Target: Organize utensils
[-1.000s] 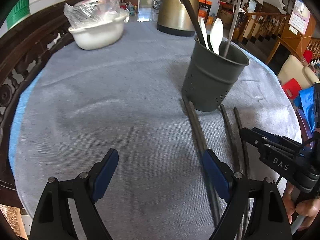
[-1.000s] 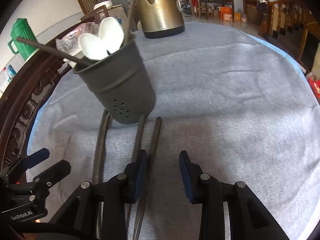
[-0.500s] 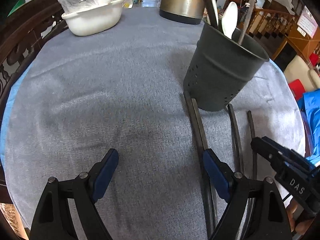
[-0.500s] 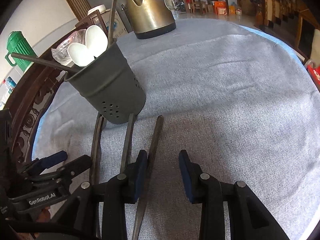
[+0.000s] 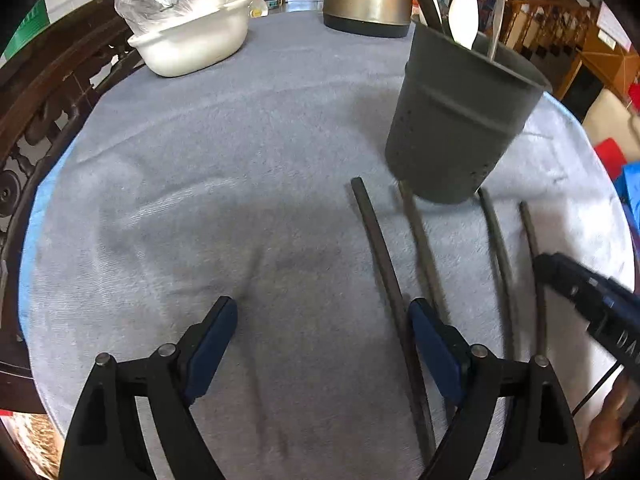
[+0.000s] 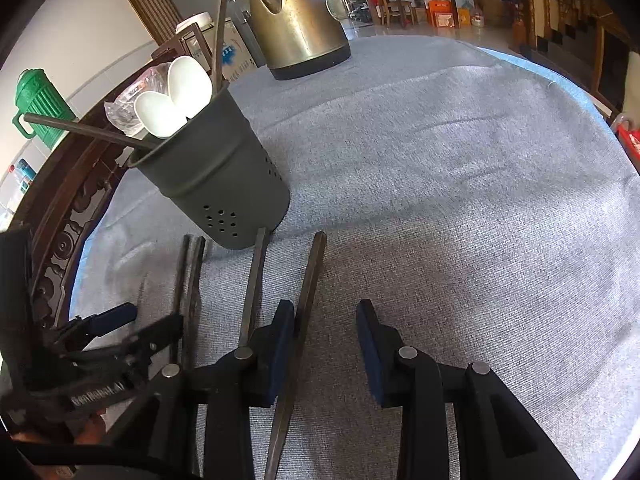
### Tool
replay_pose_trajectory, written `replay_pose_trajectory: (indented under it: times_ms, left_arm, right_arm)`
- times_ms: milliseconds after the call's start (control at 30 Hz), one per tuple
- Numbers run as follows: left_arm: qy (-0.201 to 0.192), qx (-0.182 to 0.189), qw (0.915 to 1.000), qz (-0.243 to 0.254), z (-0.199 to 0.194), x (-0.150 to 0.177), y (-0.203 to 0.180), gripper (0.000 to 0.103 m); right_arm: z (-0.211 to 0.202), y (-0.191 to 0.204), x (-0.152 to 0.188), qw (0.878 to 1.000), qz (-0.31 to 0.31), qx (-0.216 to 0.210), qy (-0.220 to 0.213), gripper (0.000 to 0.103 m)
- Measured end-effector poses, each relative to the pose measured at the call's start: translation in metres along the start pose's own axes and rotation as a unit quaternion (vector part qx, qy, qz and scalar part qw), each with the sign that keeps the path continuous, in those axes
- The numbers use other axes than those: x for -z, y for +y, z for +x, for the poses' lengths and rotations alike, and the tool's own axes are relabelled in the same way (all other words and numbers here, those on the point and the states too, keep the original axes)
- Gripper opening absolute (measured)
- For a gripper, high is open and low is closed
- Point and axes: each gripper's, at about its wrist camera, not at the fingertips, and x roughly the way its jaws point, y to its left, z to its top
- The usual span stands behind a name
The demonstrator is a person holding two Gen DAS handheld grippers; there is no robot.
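Bare cloth [image 6: 460, 208] right of holder [image 6: 224, 184], kettle [image 6: 298, 20] behind, chopsticks [image 6: 304, 292] in front

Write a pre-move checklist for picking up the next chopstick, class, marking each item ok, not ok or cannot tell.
1. Holder upright on the cloth: ok.
2. Room in the holder beside the white spoons: ok.
3. Four chopsticks lying apart on the cloth: ok.
4. Right tongs open over the rightmost chopstick: ok.
5. That chopstick centred between the pads: not ok, it lies against the left pad.
6. Left tongs open and empty: ok.
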Motion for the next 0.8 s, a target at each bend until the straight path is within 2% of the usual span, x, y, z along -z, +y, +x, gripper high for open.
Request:
replay_pose_trajectory:
  times_ms: [300, 367, 433, 533, 633, 767, 800]
  left_arm:
    - [0.007, 0.037, 0.9987, -0.033, 0.001, -0.009, 0.02, 0.086]
    - [0.001, 0.033, 0.999, -0.031, 0.001, -0.012, 0.022, 0.079]
    - [-0.008, 0.038, 0.9989, -0.025, 0.001, -0.013, 0.027, 0.065]
    - [-0.01, 0.05, 0.9985, -0.022, 0.001, -0.008, 0.032, 0.05]
    - [-0.003, 0.062, 0.9978, -0.023, 0.002, -0.008, 0.04, 0.043]
    - [0.02, 0.084, 0.9957, -0.032, 0.005, -0.016, 0.048, 0.044]
    - [0.025, 0.089, 0.995, -0.039, 0.007, -0.018, 0.054, 0.048]
  right_arm:
    - [0.006, 0.003, -0.014, 1.0, 0.006, 0.009, 0.019, 0.034]
    - [0.01, 0.008, -0.019, 1.0, 0.002, 0.013, 0.022, 0.034]
    - [0.013, 0.013, -0.02, 0.999, -0.007, 0.021, 0.022, 0.034]
    - [0.016, 0.016, -0.024, 0.999, -0.013, 0.027, 0.022, 0.034]
    - [0.018, 0.018, -0.025, 0.999, -0.026, 0.035, 0.028, 0.013]
    - [0.017, 0.026, -0.02, 0.996, -0.063, 0.044, 0.049, 0.011]
    - [0.017, 0.028, -0.02, 0.995, -0.068, 0.045, 0.058, 0.011]
